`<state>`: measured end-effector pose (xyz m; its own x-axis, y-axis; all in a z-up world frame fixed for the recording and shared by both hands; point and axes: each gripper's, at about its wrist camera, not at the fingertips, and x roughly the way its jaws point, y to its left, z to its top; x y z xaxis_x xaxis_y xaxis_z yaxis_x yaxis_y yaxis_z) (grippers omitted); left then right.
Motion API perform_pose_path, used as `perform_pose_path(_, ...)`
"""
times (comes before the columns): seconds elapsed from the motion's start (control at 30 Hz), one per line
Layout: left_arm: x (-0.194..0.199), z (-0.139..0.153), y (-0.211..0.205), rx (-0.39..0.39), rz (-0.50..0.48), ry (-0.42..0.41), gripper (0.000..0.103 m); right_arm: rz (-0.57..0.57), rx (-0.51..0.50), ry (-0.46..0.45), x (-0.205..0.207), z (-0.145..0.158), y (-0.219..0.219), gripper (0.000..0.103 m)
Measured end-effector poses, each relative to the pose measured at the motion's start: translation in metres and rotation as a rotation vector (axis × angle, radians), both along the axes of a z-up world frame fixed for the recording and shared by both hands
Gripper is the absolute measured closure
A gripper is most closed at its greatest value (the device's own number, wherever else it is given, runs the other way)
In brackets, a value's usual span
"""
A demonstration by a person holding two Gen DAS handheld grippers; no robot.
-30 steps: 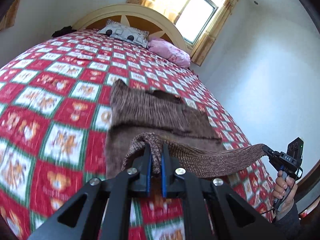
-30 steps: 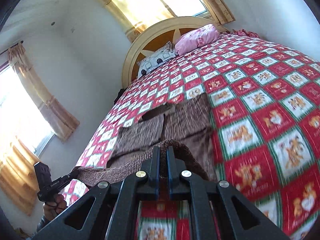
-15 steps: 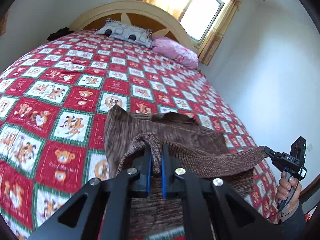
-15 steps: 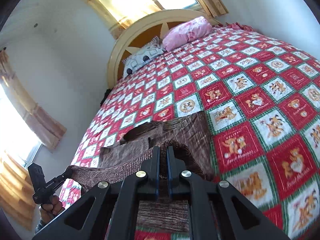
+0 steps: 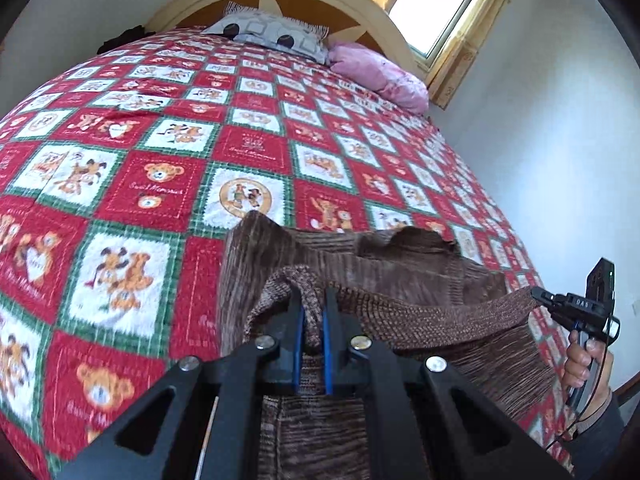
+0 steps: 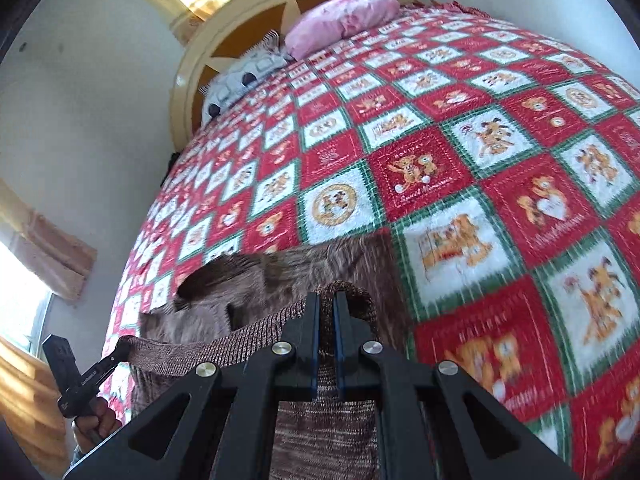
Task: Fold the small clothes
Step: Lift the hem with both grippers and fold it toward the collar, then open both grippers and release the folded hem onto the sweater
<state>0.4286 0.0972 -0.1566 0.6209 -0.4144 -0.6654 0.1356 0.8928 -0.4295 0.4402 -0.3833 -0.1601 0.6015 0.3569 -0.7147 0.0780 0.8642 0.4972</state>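
A brown knit sweater (image 5: 400, 276) lies on the red, white and green bear-print bedspread (image 5: 248, 148). My left gripper (image 5: 311, 300) is shut on one corner of its ribbed hem. My right gripper (image 6: 327, 304) is shut on the other corner; it also shows at the right of the left wrist view (image 5: 538, 294). The hem (image 5: 432, 312) is stretched taut between them, lifted above the sweater's upper part (image 6: 256, 280). The left gripper shows at lower left of the right wrist view (image 6: 120, 350).
A grey patterned pillow (image 5: 272, 34) and a pink pillow (image 5: 376, 72) lie by the curved headboard (image 5: 360, 4). White walls flank the bed. A curtained window (image 5: 436, 4) is behind the headboard. The bed's right edge (image 5: 516, 216) drops off near the wall.
Both grippers have carried the hem forward over the sweater toward the headboard. Less of the sweater's upper part shows beyond the hem, and the bedspread looks closer.
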Motion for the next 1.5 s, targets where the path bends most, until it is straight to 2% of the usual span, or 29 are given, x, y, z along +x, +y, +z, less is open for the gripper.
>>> perform_pose_path(0.03,0.003,-0.002,0.001,0.004,0.011,0.006,0.09,0.011,0.001,0.009,0.009,-0.004,0.001,0.097)
perform_pose_path(0.17,0.017,-0.008,0.017,0.025,0.107,0.02,0.086,-0.057,-0.037,-0.02,0.033,-0.007,-0.006,0.096)
perform_pose_path(0.2,0.019,-0.008,0.022,0.022,0.126,0.021,0.083,-0.077,-0.041,-0.026,0.037,-0.007,-0.009,0.096)
perform_pose_path(0.27,0.014,-0.005,0.034,0.01,0.169,0.025,0.082,-0.088,-0.066,-0.028,0.038,-0.005,-0.011,0.096)
perform_pose_path(0.33,0.005,0.0,0.033,0.018,0.123,0.0,0.08,-0.032,-0.057,-0.042,0.029,0.001,-0.003,0.095)
perform_pose_path(0.37,-0.006,0.005,0.024,0.103,0.071,-0.02,0.075,0.037,-0.069,-0.039,0.021,0.004,0.008,0.087)
perform_pose_path(0.4,-0.011,0.006,0.018,0.167,0.038,-0.023,0.059,0.092,-0.089,-0.032,0.015,0.005,0.017,0.077)
perform_pose_path(0.43,-0.02,0.005,0.01,0.229,-0.008,-0.027,0.044,0.168,-0.115,-0.018,0.005,0.004,0.029,0.057)
perform_pose_path(0.47,-0.031,0.003,0.002,0.271,-0.06,-0.035,0.04,0.242,-0.131,-0.003,-0.004,0.001,0.041,0.051)
perform_pose_path(0.53,-0.043,-0.006,-0.017,0.372,-0.139,-0.021,0.039,0.366,-0.174,0.053,-0.015,-0.011,0.063,0.051)
perform_pose_path(0.63,-0.04,-0.019,-0.041,0.557,-0.169,-0.012,0.039,0.41,-0.318,0.123,-0.015,-0.029,0.087,0.051)
perform_pose_path(0.67,-0.033,-0.025,-0.05,0.626,-0.164,-0.009,0.038,0.414,-0.35,0.134,-0.009,-0.031,0.093,0.051)
perform_pose_path(0.73,-0.02,-0.024,-0.056,0.668,-0.153,-0.022,0.03,0.402,-0.401,0.149,0.01,-0.028,0.103,0.051)
perform_pose_path(0.83,0.016,-0.013,-0.054,0.751,-0.041,-0.049,0.025,0.345,-0.522,0.121,0.046,-0.019,0.111,0.051)
perform_pose_path(0.9,0.033,-0.001,-0.041,0.713,0.029,-0.052,0.025,0.23,-0.557,0.071,0.067,-0.005,0.102,0.051)
perform_pose_path(0.93,0.041,0.007,-0.03,0.677,0.085,-0.053,0.025,0.189,-0.516,0.048,0.072,0.003,0.095,0.051)
perform_pose_path(1.0,0.045,0.014,-0.013,0.656,0.165,-0.053,0.023,0.124,-0.437,0.003,0.07,0.013,0.081,0.051)
perform_pose_path(1.07,0.043,0.009,-0.001,0.664,0.204,-0.04,0.02,0.116,-0.43,-0.004,0.063,0.01,0.077,0.051)
perform_pose_path(1.17,0.032,-0.004,0.011,0.671,0.219,-0.01,0.019,0.134,-0.42,-0.019,0.04,0.004,0.077,0.051)
perform_pose_path(1.23,0.018,-0.01,0.015,0.638,0.206,0.019,0.019,0.166,-0.393,-0.016,0.023,-0.003,0.079,0.051)
perform_pose_path(1.4,-0.033,-0.003,-0.001,0.575,0.15,-0.022,0.019,0.274,-0.412,-0.017,-0.031,-0.01,0.094,0.051)
perform_pose_path(1.5,-0.059,-0.003,-0.01,0.553,0.117,-0.039,0.013,0.304,-0.459,-0.052,-0.061,-0.007,0.096,0.051)
